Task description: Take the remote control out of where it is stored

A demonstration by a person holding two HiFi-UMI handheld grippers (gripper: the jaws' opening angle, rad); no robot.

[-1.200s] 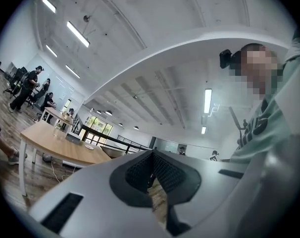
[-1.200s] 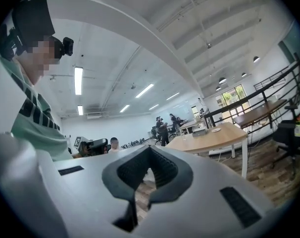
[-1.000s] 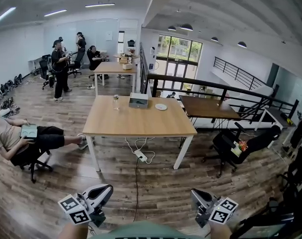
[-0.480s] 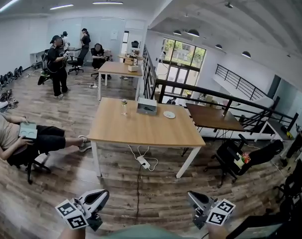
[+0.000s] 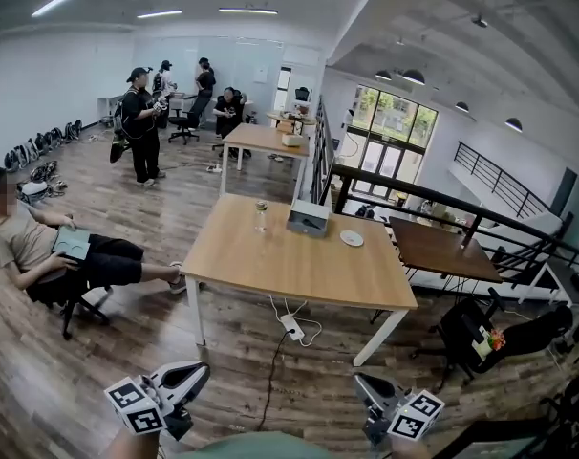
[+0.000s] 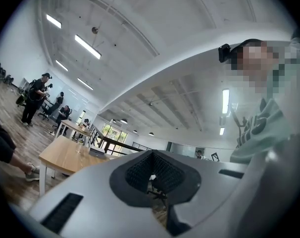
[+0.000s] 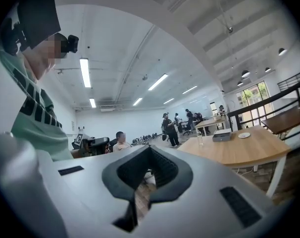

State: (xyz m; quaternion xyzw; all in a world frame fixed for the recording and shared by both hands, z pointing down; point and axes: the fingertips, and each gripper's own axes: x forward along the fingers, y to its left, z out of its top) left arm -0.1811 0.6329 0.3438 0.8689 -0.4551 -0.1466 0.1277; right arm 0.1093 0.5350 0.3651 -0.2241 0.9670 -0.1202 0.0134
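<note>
- No remote control can be made out in any view. A grey box stands near the far edge of the wooden surface, between a glass and a white dish, well ahead of both tools.
- Which way the remote control points, and how its long axis lies, cannot be told.
- The left tool and the right tool sit low in the head view, each with its jaws pressed together on nothing.
- Compared with a second ago, the surface looks larger and sits further right in the head view.
</note>
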